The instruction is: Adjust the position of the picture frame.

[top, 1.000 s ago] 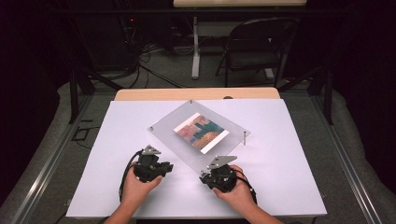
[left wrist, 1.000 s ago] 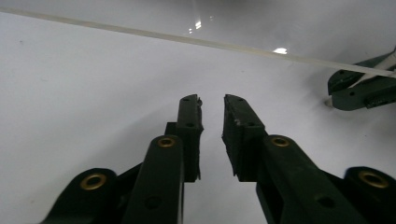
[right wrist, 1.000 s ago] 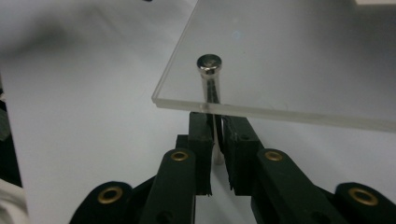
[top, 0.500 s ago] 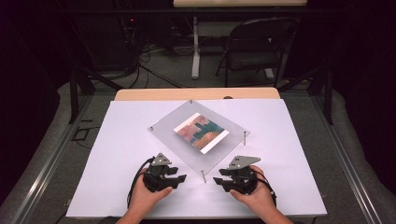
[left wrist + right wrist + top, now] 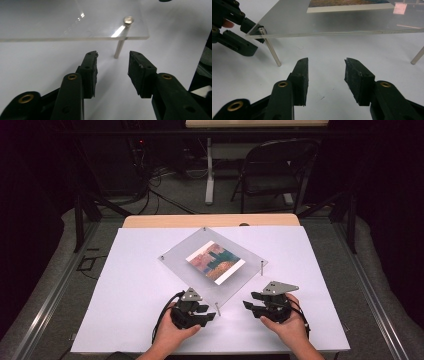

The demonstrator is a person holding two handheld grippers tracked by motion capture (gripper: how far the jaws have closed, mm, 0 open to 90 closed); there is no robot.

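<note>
Acrylic panel (image 5: pixel 212 265), clear and square, is seen raised above the white table (image 5: pixel 130 285) on thin metal legs, turned so that one corner faces the person. A colourful picture (image 5: pixel 216 262) is carried at its middle. The near corner leg (image 5: pixel 217 309) is found between the two grippers in the high view.

The left gripper (image 5: pixel 210 312) is held low on the table just left of that leg, and its jaws are pointed toward it. In the left gripper view, the jaws of the left gripper (image 5: pixel 113 62) are seen parted, with nothing between them; the leg (image 5: pixel 120 46) stands just beyond the gap, untouched, under the panel's corner (image 5: pixel 140 35). These jaws have just been closing somewhat.

The right gripper (image 5: pixel 247 305) is held to the right of the leg, apart from it, and is aimed leftward. In the right gripper view, the right gripper (image 5: pixel 325 63) is shown with its jaws spread and empty over bare table, below the panel's edge (image 5: pixel 332 33). These jaws have just been opening. The left gripper (image 5: pixel 234 37) is seen farther off beside the corner leg (image 5: pixel 272 51), and another leg (image 5: pixel 418 56) is visible at the right edge.
</note>
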